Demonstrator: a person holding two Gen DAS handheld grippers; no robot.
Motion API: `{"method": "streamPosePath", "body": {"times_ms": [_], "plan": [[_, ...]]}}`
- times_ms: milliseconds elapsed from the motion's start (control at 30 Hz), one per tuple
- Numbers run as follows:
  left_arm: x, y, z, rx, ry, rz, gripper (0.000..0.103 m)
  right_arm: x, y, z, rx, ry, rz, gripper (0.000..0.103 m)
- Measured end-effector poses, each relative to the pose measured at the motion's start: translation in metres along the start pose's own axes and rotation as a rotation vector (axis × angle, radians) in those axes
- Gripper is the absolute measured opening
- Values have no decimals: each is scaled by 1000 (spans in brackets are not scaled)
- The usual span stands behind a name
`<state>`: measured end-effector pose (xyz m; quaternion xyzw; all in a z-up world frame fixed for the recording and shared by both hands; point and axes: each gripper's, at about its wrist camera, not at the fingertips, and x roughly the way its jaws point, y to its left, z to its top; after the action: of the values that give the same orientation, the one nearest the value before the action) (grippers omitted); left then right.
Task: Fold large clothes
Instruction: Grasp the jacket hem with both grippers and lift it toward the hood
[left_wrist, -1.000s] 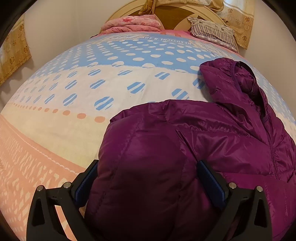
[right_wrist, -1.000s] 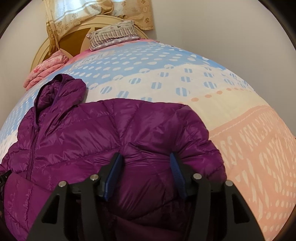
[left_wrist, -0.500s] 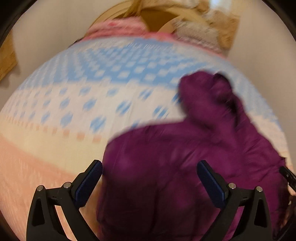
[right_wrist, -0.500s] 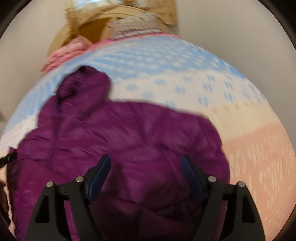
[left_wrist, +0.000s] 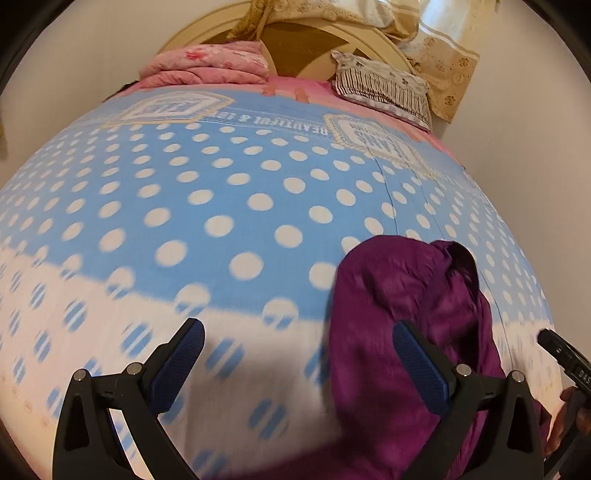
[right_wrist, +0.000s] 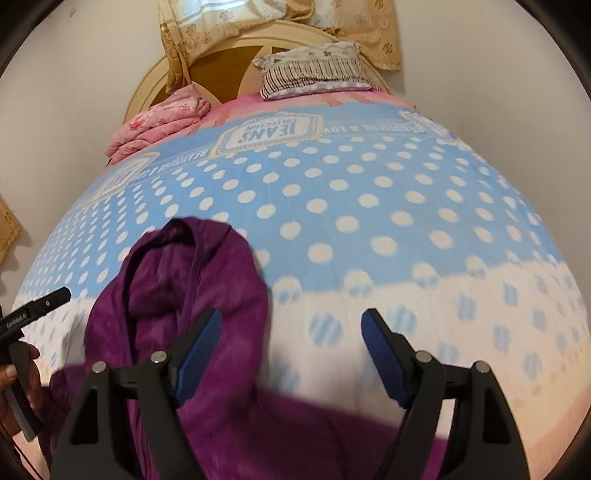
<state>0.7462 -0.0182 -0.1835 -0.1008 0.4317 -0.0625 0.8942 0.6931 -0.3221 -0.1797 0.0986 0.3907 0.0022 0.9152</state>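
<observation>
Purple puffer jacket (left_wrist: 399, 332) lies on the bed, its hood end pointing toward the headboard and resting where the blue dotted band of the bedspread (left_wrist: 221, 192) meets the white band. The left gripper (left_wrist: 297, 363) hangs above the bed with its fingers spread wide and nothing between them; the jacket shows under and past its right finger. The right gripper (right_wrist: 291, 352) is likewise spread wide and holds nothing, with the jacket (right_wrist: 192, 295) under its left finger and white bedspread (right_wrist: 369, 192) under the gap. Each camera catches the other gripper at its edge, beyond the jacket. At the head of the bed sit a folded pink quilt (left_wrist: 207, 66) and a striped pillow (left_wrist: 384, 85) against the round headboard (right_wrist: 221, 62).
</observation>
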Motion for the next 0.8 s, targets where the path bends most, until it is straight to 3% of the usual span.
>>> {"method": "streamPosePath", "body": {"times_ms": [267, 333, 367, 400, 433, 467, 500, 533, 800], "plan": [[57, -12, 7, 17, 48, -61, 101, 59, 13, 15, -2, 64, 27, 80], [67, -16, 2, 41, 74, -75, 88, 71, 17, 13, -18, 98, 24, 73], [70, -20, 0, 64, 70, -66, 88, 79, 19, 10, -20, 132, 37, 69], [68, -23, -1, 87, 53, -64, 78, 84, 21, 10, -23, 149, 46, 48], [68, -29, -2, 124, 53, -92, 53, 84, 25, 8, -54, 140, 27, 33], [69, -32, -2, 148, 62, -102, 39, 83, 31, 6, -93, 138, 19, 23], [69, -35, -2, 165, 70, -115, 11, 82, 32, 6, -98, 143, 29, 12], [67, -37, -3, 170, 87, -141, 5, 80, 33, 5, -102, 143, 30, 10], [19, -45, 9, 188, -17, -205, 2, 26, 34, 3, -138, 29, 49, 7]]}}
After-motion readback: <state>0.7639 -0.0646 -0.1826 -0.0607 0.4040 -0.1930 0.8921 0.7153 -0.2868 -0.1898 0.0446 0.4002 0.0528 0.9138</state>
